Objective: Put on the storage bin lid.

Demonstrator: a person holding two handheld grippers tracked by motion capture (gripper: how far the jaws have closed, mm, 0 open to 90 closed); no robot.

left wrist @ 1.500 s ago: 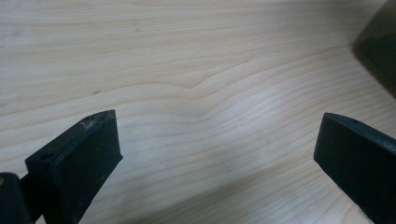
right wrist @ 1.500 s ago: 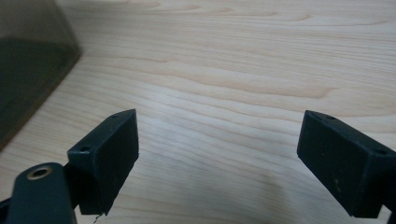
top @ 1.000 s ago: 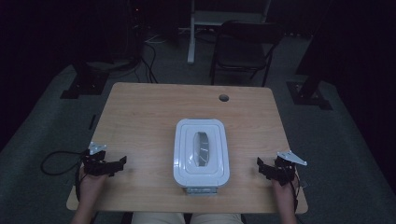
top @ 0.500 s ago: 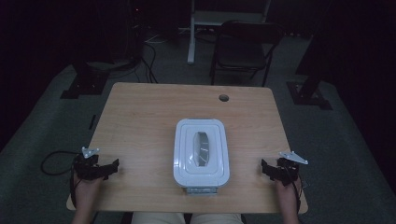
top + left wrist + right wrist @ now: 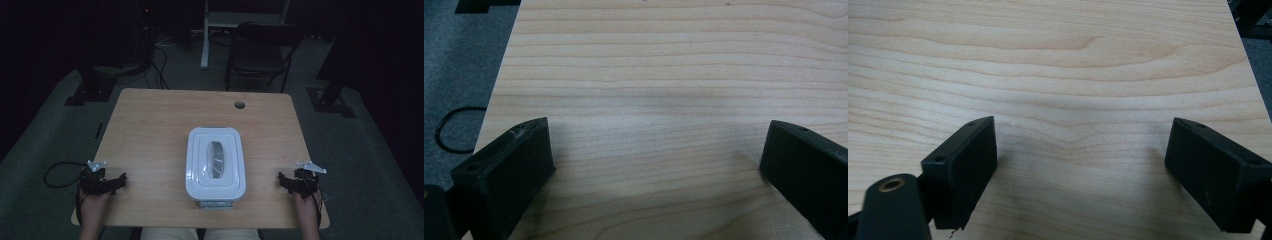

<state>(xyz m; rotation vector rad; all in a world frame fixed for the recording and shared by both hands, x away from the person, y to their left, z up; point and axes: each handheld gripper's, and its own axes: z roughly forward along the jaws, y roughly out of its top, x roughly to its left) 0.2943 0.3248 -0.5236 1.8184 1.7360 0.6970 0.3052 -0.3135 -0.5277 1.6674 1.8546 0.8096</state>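
Both grippers' spread jaws flank the white box.

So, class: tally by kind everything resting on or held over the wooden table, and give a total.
White lidded container: 1
Black two-jaw grippers: 2, the left gripper and the right gripper, both open
Total: 3

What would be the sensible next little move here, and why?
Probably bring both grippers inward toward the white lidded container. It sits shut in the middle of the table, untouched. The left gripper and right gripper rest near opposite table edges, well apart from it, jaws spread wide over bare wood, holding nothing.
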